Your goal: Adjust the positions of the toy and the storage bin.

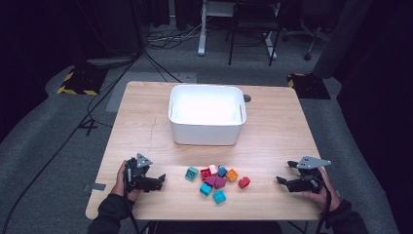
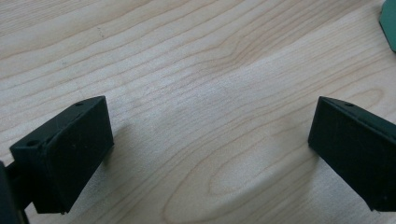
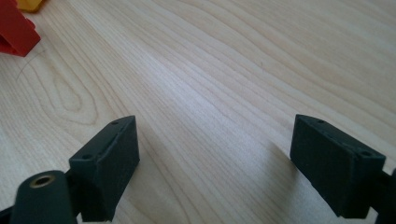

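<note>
- The work in hand looks like clearing the toy blocks (image 1: 216, 181) into the white bin (image 1: 207, 121); judged from how things lie, nothing of it is done yet.
- The blocks lie in a loose cluster on the desk (image 1: 146, 122), between the two tongs and a little nearer the left tongs (image 1: 161, 180) than the right tongs (image 1: 281, 181).
- The bin stands well beyond both tongs, toward the far edge of the desk. Its inside is washed out by glare, so it is hard to be sure, but no block seems to lie in it.
- Left tongs: jaws spread wide with bare wood between them, gripping nothing. In the left gripper view a teal block (image 2: 388, 21) sits ahead of the jaws and off to one side.
- Right tongs: jaws likewise wide apart and empty, low over the desk. In the right gripper view a red block (image 3: 15, 32) lies ahead and to the side, with an orange block (image 3: 31, 4) just beyond it.
- Left to do: all of it, as I judge: each block has to be picked up, carried forward to the bin and dropped in.
- The teal block is the nearest pick for the left tongs, the red block for the right.
</note>
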Tool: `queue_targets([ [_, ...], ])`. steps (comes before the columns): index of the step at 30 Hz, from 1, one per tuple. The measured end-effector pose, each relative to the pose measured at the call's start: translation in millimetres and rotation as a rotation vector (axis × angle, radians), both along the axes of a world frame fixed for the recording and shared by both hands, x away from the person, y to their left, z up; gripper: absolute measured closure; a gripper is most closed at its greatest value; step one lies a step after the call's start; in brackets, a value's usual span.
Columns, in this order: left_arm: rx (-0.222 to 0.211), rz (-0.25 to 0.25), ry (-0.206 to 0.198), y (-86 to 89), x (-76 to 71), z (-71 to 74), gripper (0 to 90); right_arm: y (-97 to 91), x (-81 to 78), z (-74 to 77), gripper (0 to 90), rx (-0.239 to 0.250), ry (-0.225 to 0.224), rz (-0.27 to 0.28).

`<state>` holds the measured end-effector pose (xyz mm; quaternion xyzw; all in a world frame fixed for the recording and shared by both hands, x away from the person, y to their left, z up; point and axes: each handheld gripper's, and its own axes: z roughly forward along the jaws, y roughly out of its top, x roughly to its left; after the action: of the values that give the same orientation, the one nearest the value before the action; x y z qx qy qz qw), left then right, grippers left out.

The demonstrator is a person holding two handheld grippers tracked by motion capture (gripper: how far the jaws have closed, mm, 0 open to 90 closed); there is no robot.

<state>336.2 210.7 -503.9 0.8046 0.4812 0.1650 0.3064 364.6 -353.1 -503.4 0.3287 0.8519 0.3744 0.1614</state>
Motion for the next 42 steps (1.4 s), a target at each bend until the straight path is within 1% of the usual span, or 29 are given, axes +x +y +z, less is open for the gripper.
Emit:
queue_targets([
  [1,0.0,0.0,0.0,0.0,0.0,0.0,0.1,0.0,0.0,0.0,15.8,0.0,0.0,0.0],
  [2,-0.002,-0.001,-0.001,0.2,-0.3,-0.1,0.1,-0.9,0.8,0.2,15.8,0.007,0.021,-0.005],
  [4,0.003,-0.023,-0.003,2.0,-1.6,0.2,0.1,-0.7,-0.1,0.5,16.4,0.0,0.009,-0.001],
  [6,0.005,-0.038,-0.008,3.8,-2.8,-0.1,0.3,1.5,-2.2,0.9,16.4,-0.007,-0.001,0.029],
  [8,0.003,-0.049,-0.002,4.6,-3.3,0.2,0.3,2.5,-1.6,1.1,16.5,-0.01,-0.002,0.032],
  [9,0.003,-0.05,-0.003,4.7,-3.3,0.1,0.3,2.5,-0.3,1.5,18.3,-0.014,-0.004,0.031],
  [11,0.003,-0.051,-0.002,4.9,-3.2,0.2,0.2,3.6,0.8,2.7,20.7,-0.001,-0.006,0.019],
  [13,0.003,-0.052,-0.003,4.9,-3.3,0.1,0.2,4.8,7.1,12.5,20.5,0.062,-0.004,0.017],
  [14,0.002,-0.052,-0.005,4.7,-3.4,-0.1,0.3,6.5,9.5,18.5,20.6,0.077,-0.014,0.011],
  [15,0.002,-0.052,-0.005,4.7,-3.4,-0.1,0.4,6.5,9.5,18.5,20.6,0.077,-0.014,0.011],
  [16,0.001,-0.054,-0.004,4.6,-3.5,-0.2,0.4,8.6,12.1,24.0,20.9,0.09,-0.027,0.009],
  [17,-0.001,-0.054,-0.004,4.5,-3.6,-0.2,0.4,12.9,19.4,33.2,22.2,0.11,-0.044,0.004],
  [18,0.005,-0.061,-0.003,4.7,-3.5,0.3,0.4,12.9,19.4,33.2,22.2,0.11,-0.044,0.004],
  [19,0.002,-0.078,0.001,4.4,-3.8,0.2,0.6,15.1,24.2,36.8,23.4,0.114,-0.053,0.003],
  [20,0.008,-0.083,-0.007,3.4,-4.8,0.4,0.9,20.4,34.2,43.1,25.2,0.112,-0.059,-0.01],
  [21,0.008,-0.083,-0.007,3.4,-4.8,0.4,0.9,22.5,39.2,46.6,25.2,0.109,-0.066,-0.012],
  [22,0.009,-0.087,-0.008,3.2,-5.1,0.5,0.9,22.5,39.2,46.6,25.2,0.109,-0.066,-0.012],
  [24,0.009,-0.091,-0.005,2.4,-5.4,0.3,0.9,27.0,49.6,55.3,25.6,0.113,-0.092,-0.029],
  [25,0.008,-0.108,-0.006,1.2,-6.4,0.4,0.9,33.6,60.9,68.4,26.0,0.138,-0.118,-0.04],
  [26,0.004,-0.12,-0.01,0.5,-7.0,0.1,1.1,36.4,64.7,73.3,26.5,0.143,-0.129,-0.042],
  [27,0.004,-0.12,-0.01,0.5,-7.0,0.1,1.8,36.4,64.7,73.3,26.5,0.143,-0.129,-0.042],
  [28,0.012,-0.119,-0.021,0.2,-7.1,0.5,1.8,40.8,69.5,79.8,27.6,0.147,-0.14,-0.046],
  [30,0.01,-0.12,-0.02,0.2,-6.9,0.3,1.8,51.5,78.5,92.7,28.2,0.156,-0.16,-0.049],
  [32,0.008,-0.12,-0.02,0.3,-6.9,0.2,1.8,64.3,86.7,104.6,28.2,0.144,-0.178,-0.058],
  [33,0.008,-0.12,-0.02,0.3,-6.8,0.2,1.8,77.0,94.2,115.4,28.2,0.146,-0.185,-0.055],
  [35,0.008,-0.12,-0.02,0.3,-6.8,0.2,1.7,88.3,99.8,124.4,29.0,0.149,-0.199,-0.048],
  [39,0.007,-0.119,-0.017,0.3,-7.0,0.2,1.8,103.1,106.2,131.6,29.4,0.161,-0.194,-0.035],
  [41,0.006,-0.117,-0.016,0.2,-7.1,0.2,1.7,113.1,108.8,134.3,30.1,0.139,-0.208,-0.045],
  [42,0.007,-0.119,-0.017,0.2,-7.0,0.2,1.7,116.2,110.1,135.1,30.1,0.145,-0.206,-0.038],
])
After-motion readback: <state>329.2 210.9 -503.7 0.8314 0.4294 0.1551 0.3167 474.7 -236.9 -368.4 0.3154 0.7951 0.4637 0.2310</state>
